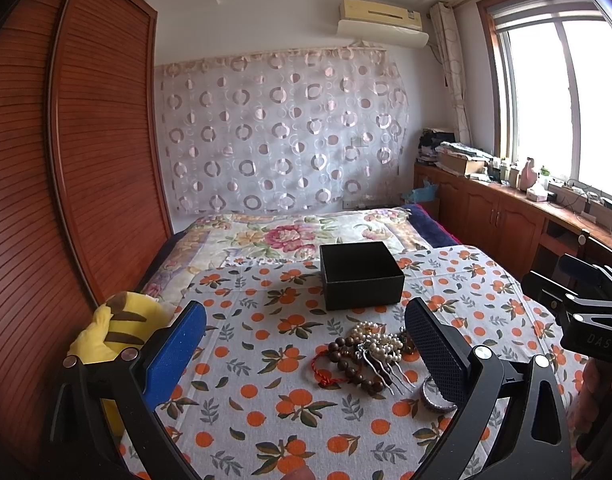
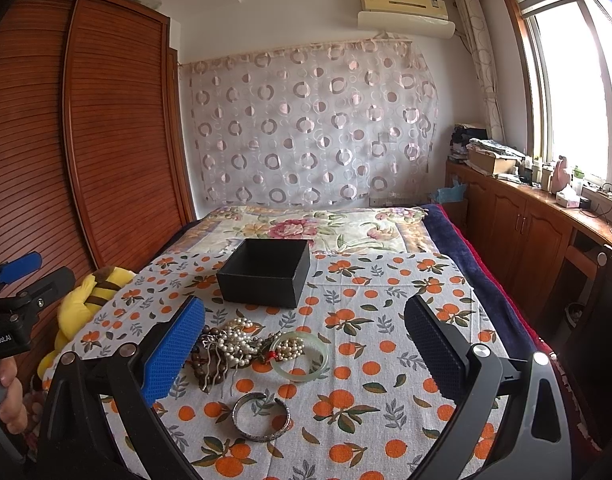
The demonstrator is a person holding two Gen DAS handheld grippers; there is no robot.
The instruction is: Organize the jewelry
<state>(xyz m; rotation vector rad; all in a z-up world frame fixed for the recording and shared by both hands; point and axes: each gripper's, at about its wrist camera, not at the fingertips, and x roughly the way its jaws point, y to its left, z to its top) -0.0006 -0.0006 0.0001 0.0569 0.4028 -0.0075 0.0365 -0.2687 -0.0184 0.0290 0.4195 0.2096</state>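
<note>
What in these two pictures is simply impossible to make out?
- Floor of the black box: the right wrist view shows only dark; in the left wrist view the walls hide it.
- Jewelry pile: tangled, so the count is unclear; the right gripper's blue finger covers its left edge.
- Silver cuff: half hidden behind the left gripper's finger, left wrist view.

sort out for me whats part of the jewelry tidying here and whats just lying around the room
Part of the job:
- black box, open, nothing visible inside
- jewelry pile: pearls, wooden beads, hair comb
- jade bangle
- silver cuff
- red cord

Just lying about:
- yellow plush toy
- tissue box
- cardboard box on the counter
</note>
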